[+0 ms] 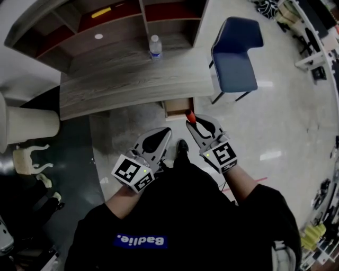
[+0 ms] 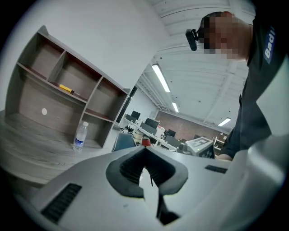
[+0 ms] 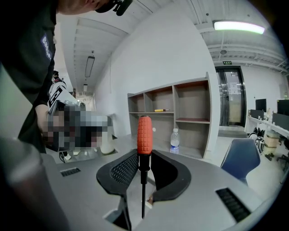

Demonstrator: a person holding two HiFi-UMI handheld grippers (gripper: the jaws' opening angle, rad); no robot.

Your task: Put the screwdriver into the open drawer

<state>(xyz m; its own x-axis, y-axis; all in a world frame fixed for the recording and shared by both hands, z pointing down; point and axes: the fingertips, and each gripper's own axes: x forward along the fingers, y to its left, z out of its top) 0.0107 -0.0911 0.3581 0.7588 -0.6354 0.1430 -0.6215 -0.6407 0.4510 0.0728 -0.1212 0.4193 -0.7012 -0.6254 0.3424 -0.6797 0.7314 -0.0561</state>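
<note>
1. The right gripper pinches the screwdriver. Its two dark ribbed pads press on the black neck just below the orange handle, one from 9 o'clock and one from 3 o'clock.
2. In the right gripper view the screwdriver stands upright. Its handle points to 12 o'clock beyond the jaw tips, and its thin shaft runs back toward 6 o'clock between the jaws.
3. The left gripper holds nothing. Its fingers are pressed together at the tips, leaving only an oval hollow between the dark pads.
4. In the head view both grippers are held in front of the person's body. The left one is at 9 o'clock of the right one, near it but apart from it.
5. The open drawer juts from under the front edge of the desk.
6. The screwdriver is not in the drawer. Its orange handle shows at 5 o'clock of the drawer, close by the near corner.
7. A water bottle stands upright on the desk at 11 o'clock of the drawer, just before the shelf unit.
8. A yellow tool lies in a shelf compartment at 10 o'clock of the bottle.
9. A blue chair stands on the floor at 1 o'clock of the right gripper, beside the end of the desk.
</note>
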